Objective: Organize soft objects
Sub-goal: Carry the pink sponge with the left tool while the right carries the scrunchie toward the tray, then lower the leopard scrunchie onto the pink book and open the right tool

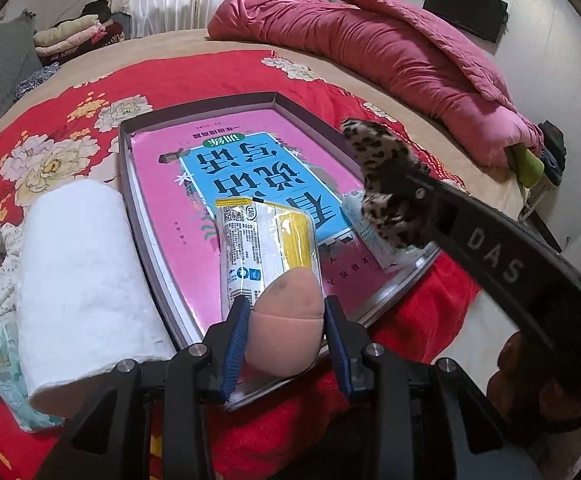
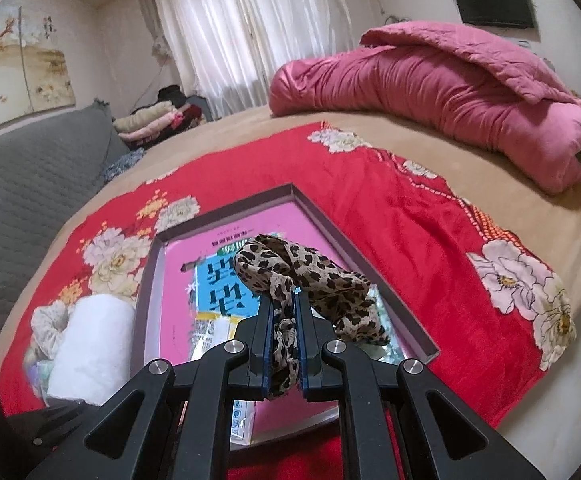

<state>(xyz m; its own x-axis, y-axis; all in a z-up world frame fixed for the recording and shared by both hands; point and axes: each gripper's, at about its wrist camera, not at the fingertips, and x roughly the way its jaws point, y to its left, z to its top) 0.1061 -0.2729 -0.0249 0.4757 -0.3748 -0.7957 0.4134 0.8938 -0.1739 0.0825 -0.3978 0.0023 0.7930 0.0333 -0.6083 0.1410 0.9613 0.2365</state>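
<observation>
Leopard-print fabric, a scrunchie (image 2: pixel 310 280) by the look of it, is hanging from the right hand-held gripper (image 2: pixel 284 300), whose jaws are clenched on a fold of it while the loose loop is bunching above and to the right of the fingertips. It is hovering over the shallow box (image 2: pixel 226 200) on the bed, above the pink book (image 1: pixel 250 152) lying inside, toward the box's near right corner. The left hand-held gripper (image 1: pixel 284 308) is grasping a peach egg-shaped sponge (image 1: pixel 286 320), partly closed around its sides, the sponge's long axis running forward along the fingers. It is sitting at the box's near edge, over the yellow-and-white packet (image 1: pixel 266 240). Judging by this, the drop spot is lying straight below each gripper, with the right one nearer the box's open middle. The white roll (image 1: pixel 82 280) is waiting outside, left of the box.
</observation>
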